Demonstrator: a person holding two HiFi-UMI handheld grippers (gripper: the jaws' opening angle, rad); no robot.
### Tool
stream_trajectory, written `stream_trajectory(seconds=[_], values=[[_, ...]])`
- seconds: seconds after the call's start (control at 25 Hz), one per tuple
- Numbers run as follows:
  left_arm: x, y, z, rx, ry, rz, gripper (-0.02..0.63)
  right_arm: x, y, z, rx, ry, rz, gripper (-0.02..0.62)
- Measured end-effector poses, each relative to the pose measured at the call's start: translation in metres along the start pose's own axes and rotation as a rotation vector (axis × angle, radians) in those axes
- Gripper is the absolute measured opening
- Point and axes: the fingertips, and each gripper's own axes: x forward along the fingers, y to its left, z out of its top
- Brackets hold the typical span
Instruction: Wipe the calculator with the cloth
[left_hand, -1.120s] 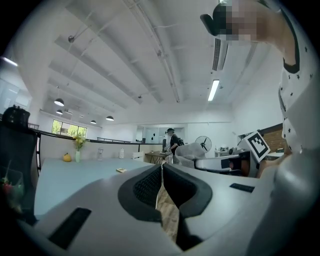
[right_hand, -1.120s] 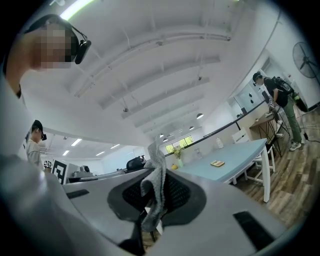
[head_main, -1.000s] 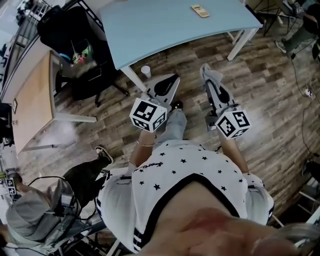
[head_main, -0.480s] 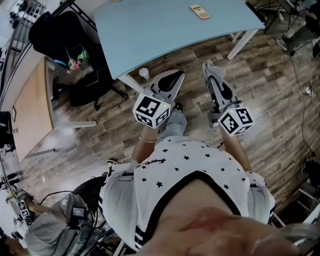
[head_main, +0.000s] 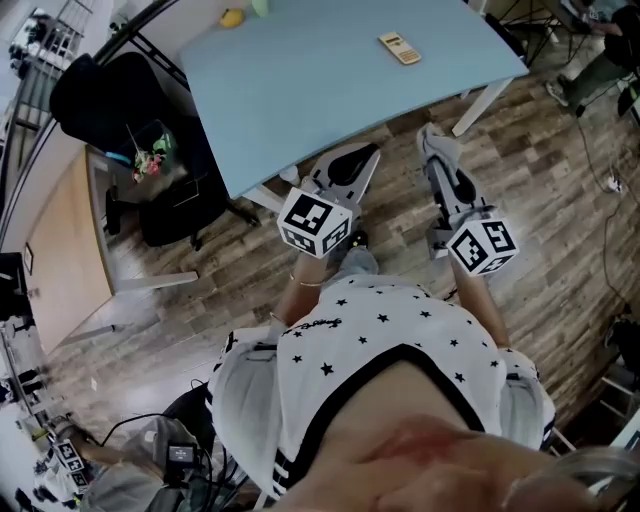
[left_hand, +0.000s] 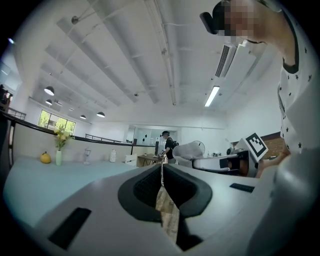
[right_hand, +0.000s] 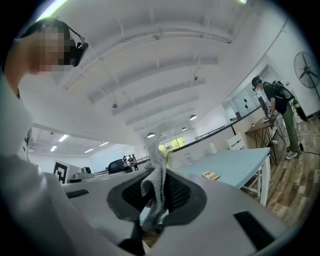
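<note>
Step in hand, as I judge it: the approach. Wiping has not begun.

Left gripper (left_hand: 161, 171): jaws together with nothing between them. The only thing showing in the slit below the pads is a strip of wooden floor (head_main: 560, 200). In the head view it hangs just off the near edge of the blue table (head_main: 300, 80), over the floor and not over the tabletop.

Calculator (head_main: 400, 48): lies flat on the table, towards its far side and right end, with bare tabletop all round it. It is well apart from both grippers and nothing touches it.

Right gripper (right_hand: 154, 189): clamped on the grey cloth (right_hand: 157, 172). A bunched fold stands up past the jaw tips and a tail hangs down behind them. This gripper is also short of the table's near edge, off its right part. Its own view looks along the tabletop, with the calculator ahead and slightly to the right.

Next move, my reading: I carry the right gripper forward over the table's near edge and drop it until the free fold of cloth, not the jaw tips, meets the calculator's face. The calculator looks light and may slide on the table when wiped, so the left gripper should come in to hold it still.
</note>
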Motion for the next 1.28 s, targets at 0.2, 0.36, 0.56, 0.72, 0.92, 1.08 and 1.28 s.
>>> stream_trajectory(seconds=[0.2, 0.36, 0.56, 0.72, 0.92, 1.08, 1.28], values=[[0.014, 0.032, -0.001, -0.011, 0.001, -0.001, 0.035, 0.036, -0.01, 0.003, -0.001, 0.009, -0.007, 0.049], [0.023, 0.054, -0.002, -0.016, 0.001, 0.003, 0.035, 0.059, -0.014, 0.003, -0.007, 0.014, -0.004, 0.049], [0.031, 0.076, 0.001, -0.018, 0.002, -0.001, 0.035, 0.081, -0.018, 0.003, -0.002, 0.023, -0.008, 0.05], [0.038, 0.088, -0.001, -0.019, 0.007, -0.009, 0.035, 0.093, -0.022, 0.001, 0.004, 0.022, -0.013, 0.051], [0.044, 0.088, -0.004, -0.019, 0.015, -0.014, 0.035, 0.095, -0.028, 0.0, 0.017, 0.02, -0.014, 0.051], [0.055, 0.092, -0.001, -0.016, 0.013, -0.001, 0.035, 0.108, -0.041, 0.005, 0.02, 0.026, 0.006, 0.051], [0.057, 0.122, -0.001, -0.018, 0.013, 0.118, 0.035, 0.15, -0.053, 0.013, 0.011, 0.047, 0.107, 0.051]])
